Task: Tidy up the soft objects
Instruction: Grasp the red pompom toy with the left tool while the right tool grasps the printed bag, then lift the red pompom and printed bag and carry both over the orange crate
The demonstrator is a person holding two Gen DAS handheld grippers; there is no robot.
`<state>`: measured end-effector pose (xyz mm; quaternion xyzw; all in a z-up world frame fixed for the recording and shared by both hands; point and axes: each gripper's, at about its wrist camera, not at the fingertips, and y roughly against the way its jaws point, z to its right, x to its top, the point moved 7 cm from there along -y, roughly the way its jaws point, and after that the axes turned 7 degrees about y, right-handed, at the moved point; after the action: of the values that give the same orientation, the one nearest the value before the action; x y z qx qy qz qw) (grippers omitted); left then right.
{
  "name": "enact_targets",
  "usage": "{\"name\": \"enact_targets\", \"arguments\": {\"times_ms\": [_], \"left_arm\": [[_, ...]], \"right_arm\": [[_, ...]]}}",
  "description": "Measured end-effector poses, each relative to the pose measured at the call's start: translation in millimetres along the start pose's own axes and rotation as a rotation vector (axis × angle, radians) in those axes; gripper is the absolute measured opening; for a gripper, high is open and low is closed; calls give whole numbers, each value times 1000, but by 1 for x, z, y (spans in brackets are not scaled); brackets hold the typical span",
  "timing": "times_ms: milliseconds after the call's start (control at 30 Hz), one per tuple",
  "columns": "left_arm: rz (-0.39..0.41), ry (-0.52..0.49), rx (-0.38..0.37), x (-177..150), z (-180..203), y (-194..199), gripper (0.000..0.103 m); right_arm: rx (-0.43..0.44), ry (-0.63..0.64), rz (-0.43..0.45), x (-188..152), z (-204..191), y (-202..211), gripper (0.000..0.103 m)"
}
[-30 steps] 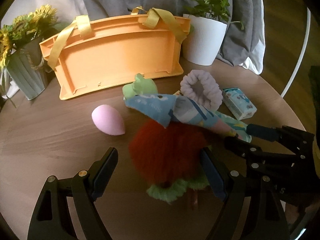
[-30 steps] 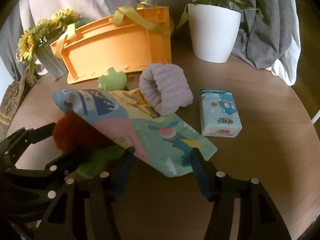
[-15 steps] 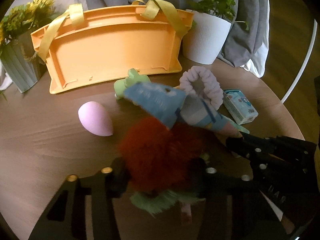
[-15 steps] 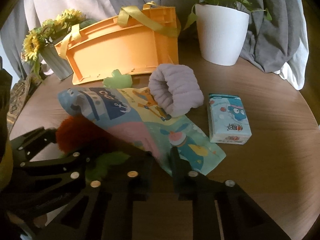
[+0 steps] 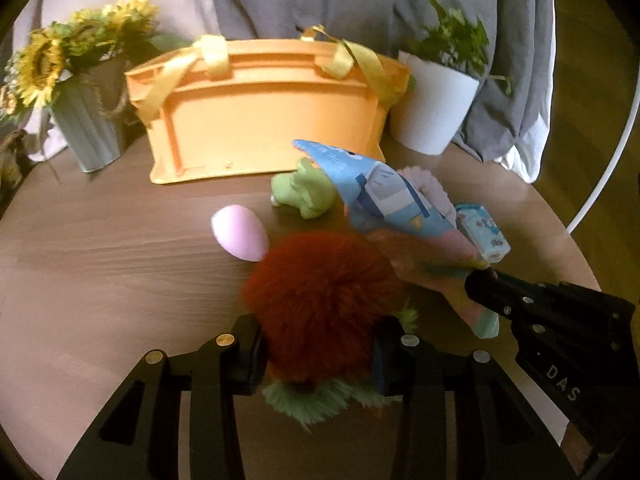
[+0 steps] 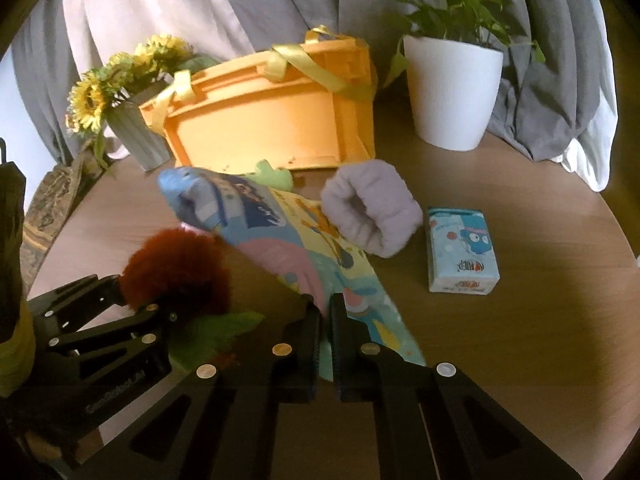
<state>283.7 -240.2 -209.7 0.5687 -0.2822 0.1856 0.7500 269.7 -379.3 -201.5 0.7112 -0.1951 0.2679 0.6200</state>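
My left gripper (image 5: 318,354) is shut on a fluffy red-orange toy with green fringe (image 5: 320,304), held just above the table; the toy also shows in the right wrist view (image 6: 176,268). My right gripper (image 6: 325,316) is shut on the near edge of a colourful printed cloth (image 6: 288,236), lifting it; the cloth also shows in the left wrist view (image 5: 384,196). An orange basket with yellow straps (image 5: 272,120) stands at the back. A pink egg-shaped sponge (image 5: 240,232), a green soft toy (image 5: 304,194) and a lilac fluffy band (image 6: 372,212) lie on the table.
A small tissue pack (image 6: 460,250) lies right of the band. A white plant pot (image 6: 452,92) stands at the back right, a sunflower vase (image 5: 86,128) at the back left. Grey cloth hangs behind. The round wooden table's edge (image 6: 624,236) curves at the right.
Both grippers closed: the left on the red fluffy toy, the right on the cloth's edge. Both then rose, lifting toy and cloth off the table.
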Motion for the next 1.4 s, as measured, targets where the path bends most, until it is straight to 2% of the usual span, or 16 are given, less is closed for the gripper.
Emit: {"name": "enact_targets", "arguments": {"times_ms": [133, 400, 867, 1400], "left_arm": [[28, 24, 12, 6, -4, 16, 39], [110, 12, 48, 24, -9, 46, 39], [218, 25, 26, 64, -24, 92, 39], [408, -40, 0, 128, -36, 139, 39]], "right_arm": [[9, -2, 20, 6, -5, 11, 5], [10, 1, 70, 22, -16, 33, 4], [-10, 3, 189, 62, -37, 73, 4], [-50, -4, 361, 124, -57, 107, 4]]}}
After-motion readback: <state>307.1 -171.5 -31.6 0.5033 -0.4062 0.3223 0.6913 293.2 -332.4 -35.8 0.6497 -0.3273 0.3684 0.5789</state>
